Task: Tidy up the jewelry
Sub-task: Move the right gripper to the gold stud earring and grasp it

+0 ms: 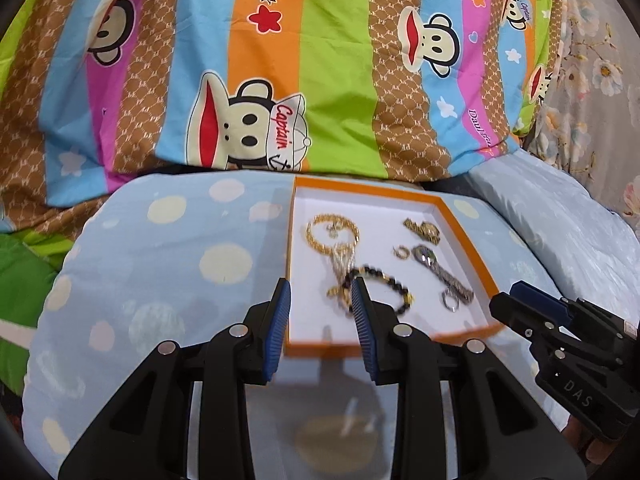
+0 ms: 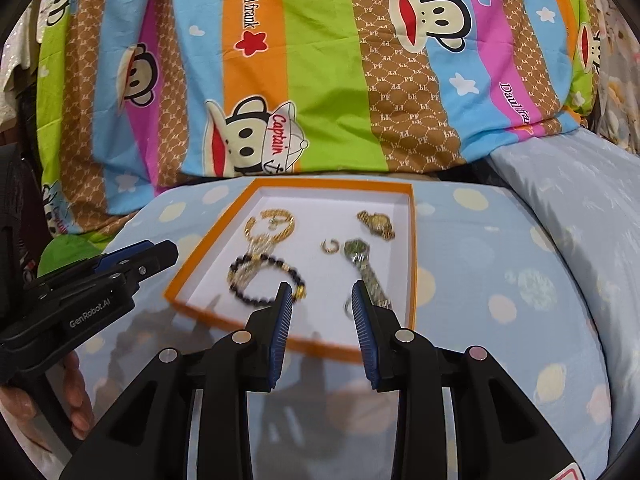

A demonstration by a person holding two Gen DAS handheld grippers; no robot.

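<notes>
I have both claws hanging over a bed, aimed down at a shallow orange-rimmed box [image 1: 460, 216] that sits on a pale blue spotted pillow [image 1: 160, 248]. All the jewelry lies inside on the box's white floor. My left claw [image 1: 320, 312] stands narrowly parted with nothing between its ribbed blue pads, lined up above the box's near left corner. My right claw [image 2: 320, 312] is also narrowly parted and empty, over the near rim.

The pieces will be light, loose and quick to slide on that smooth card floor. A dark beaded bracelet [image 2: 268, 280] with gold spacers lies near the front; it is limp, so I would pinch across the bead strand, not reach for the whole loop. A gold chain [image 2: 270, 222] coils behind it, and a pale tassel-like piece seems to cross over both, though the blur leaves me unsure which it belongs to; lifting one could drag the other. A watch [image 2: 362, 264] with a greenish face and a metal link band is the stiffest item, best taken across the band. A small gold ring [image 2: 330, 246] and a gold cluster piece [image 2: 376, 222] are tiny and hard-edged, likely to skate away from the pads.

The striped cartoon quilt [image 1: 320, 60] behind is soft and rumpled.
</notes>
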